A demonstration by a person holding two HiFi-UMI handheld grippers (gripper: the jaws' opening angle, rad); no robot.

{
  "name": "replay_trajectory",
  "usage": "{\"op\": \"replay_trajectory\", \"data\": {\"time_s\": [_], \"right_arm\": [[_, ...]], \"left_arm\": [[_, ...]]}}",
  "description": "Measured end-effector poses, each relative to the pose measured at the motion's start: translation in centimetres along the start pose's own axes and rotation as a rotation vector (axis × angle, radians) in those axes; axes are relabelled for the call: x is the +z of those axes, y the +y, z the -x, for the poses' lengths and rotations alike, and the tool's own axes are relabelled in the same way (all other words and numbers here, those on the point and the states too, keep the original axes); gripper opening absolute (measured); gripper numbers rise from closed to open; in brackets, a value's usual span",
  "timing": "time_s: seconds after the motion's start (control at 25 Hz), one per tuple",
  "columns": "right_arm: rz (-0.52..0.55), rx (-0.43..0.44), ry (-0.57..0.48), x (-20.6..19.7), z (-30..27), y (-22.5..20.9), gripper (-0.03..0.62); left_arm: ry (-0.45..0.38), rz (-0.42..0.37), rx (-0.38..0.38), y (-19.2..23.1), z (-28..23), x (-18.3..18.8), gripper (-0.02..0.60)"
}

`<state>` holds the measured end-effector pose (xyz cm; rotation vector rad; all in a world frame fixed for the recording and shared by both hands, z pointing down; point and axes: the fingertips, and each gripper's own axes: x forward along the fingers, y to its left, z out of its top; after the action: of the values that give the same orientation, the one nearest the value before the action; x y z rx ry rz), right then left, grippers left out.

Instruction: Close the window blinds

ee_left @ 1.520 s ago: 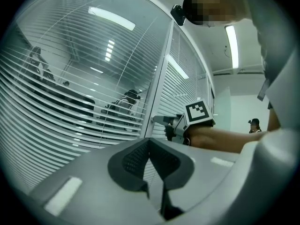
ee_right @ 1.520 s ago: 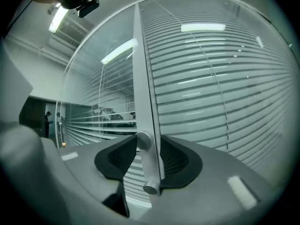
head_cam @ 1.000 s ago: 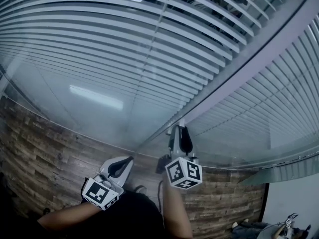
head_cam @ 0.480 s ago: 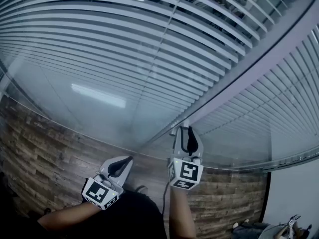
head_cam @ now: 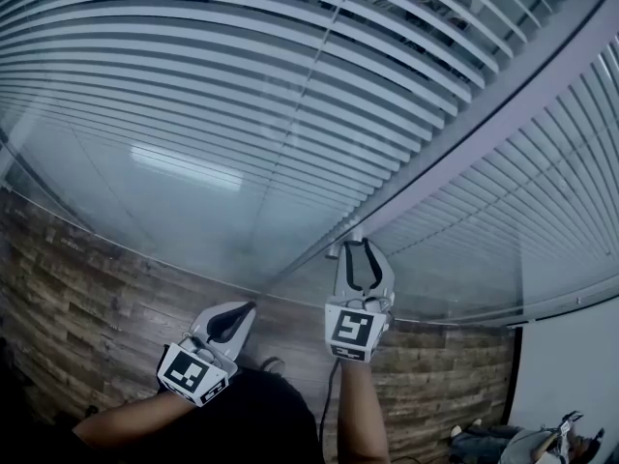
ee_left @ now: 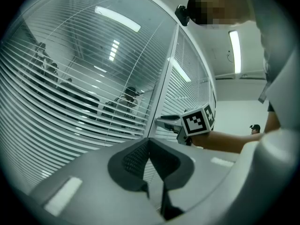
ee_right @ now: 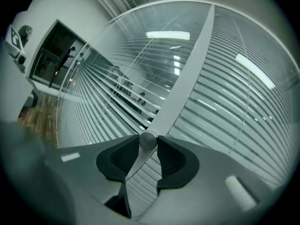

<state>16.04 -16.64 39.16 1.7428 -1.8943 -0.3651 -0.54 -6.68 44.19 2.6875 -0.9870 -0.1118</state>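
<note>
Grey-padded left gripper [ee_left: 149,144] is clenched on nothing, nearest. Ahead, the round knob [ee_right: 147,140] on the frame post [ee_right: 187,78] is pinched by the right gripper [head_cam: 360,249]. Slipping off is likely, the smooth knob being caught only at the tips. Behind glass, the blinds [head_cam: 242,95] are seen part-tilted, gaps dark.

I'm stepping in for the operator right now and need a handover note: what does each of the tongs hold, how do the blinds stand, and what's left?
Left tongs: shut, empty, idle beside the right one.
Right tongs: shut on the small round knob on the window frame post.
Blinds: behind the glass, with the slats tilted open and the room beyond visible through the gaps.
Done: knob gripped.
Left: probably turn the knob until the slats close, then let go.
</note>
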Motion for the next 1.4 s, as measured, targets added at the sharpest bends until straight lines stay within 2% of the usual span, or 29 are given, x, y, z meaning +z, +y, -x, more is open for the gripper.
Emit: {"op": "replay_trajectory", "data": {"time_s": [0.2, 0.32, 0.4, 0.44, 0.56, 0.68, 0.76, 0.84, 0.96, 1.12, 1.28, 1.4], "right_arm": [[0.277, -0.033, 0.037, -0.2, -0.1, 0.4, 0.127], [0.313, -0.020, 0.047, 0.0, -0.1, 0.6, 0.129], [0.245, -0.002, 0.036, 0.1, 0.0, 0.6, 0.132], [0.174, 0.013, 0.023, 0.2, 0.1, 0.5, 0.133], [-0.170, 0.064, -0.031, 0.3, 0.7, 0.2, 0.169], [-0.495, 0.061, -0.078, 0.0, 1.0, -0.4, 0.179], [-0.636, 0.051, -0.091, -0.4, 0.8, -0.6, 0.178], [-0.732, 0.048, -0.096, -0.8, 0.7, -0.4, 0.178], [-0.832, 0.037, -0.107, -0.9, 0.4, -0.5, 0.172], [-0.895, 0.014, -0.119, -1.1, 0.1, -0.7, 0.135], [-0.893, -0.005, -0.110, -1.1, -0.3, -1.0, 0.130], [-0.831, -0.014, -0.098, -0.9, -0.2, -1.3, 0.127]], "left_arm": [[0.001, 0.000, -0.006, -0.1, 0.3, -0.1, 0.000], [0.006, 0.003, -0.008, -0.1, 0.3, -0.3, 0.000], [0.007, -0.001, -0.013, -0.3, 0.3, -0.3, 0.000], [0.006, -0.002, -0.014, -0.4, 0.2, -0.3, 0.000], [0.008, 0.003, -0.012, -0.6, 0.1, -0.3, 0.000], [0.008, 0.008, -0.008, -0.6, 0.1, -0.3, 0.000], [0.006, 0.010, -0.006, -0.5, 0.3, -0.4, 0.000], [0.006, 0.014, -0.001, -0.3, 0.6, -0.6, 0.000], [0.008, 0.024, 0.009, 0.0, 0.9, -0.7, 0.000], [0.003, 0.030, 0.024, 0.6, 1.2, -0.8, 0.000], [0.005, 0.033, 0.033, 1.0, 1.2, -0.7, 0.000], [0.005, 0.031, 0.034, 0.9, 1.2, -0.3, 0.000]]}}
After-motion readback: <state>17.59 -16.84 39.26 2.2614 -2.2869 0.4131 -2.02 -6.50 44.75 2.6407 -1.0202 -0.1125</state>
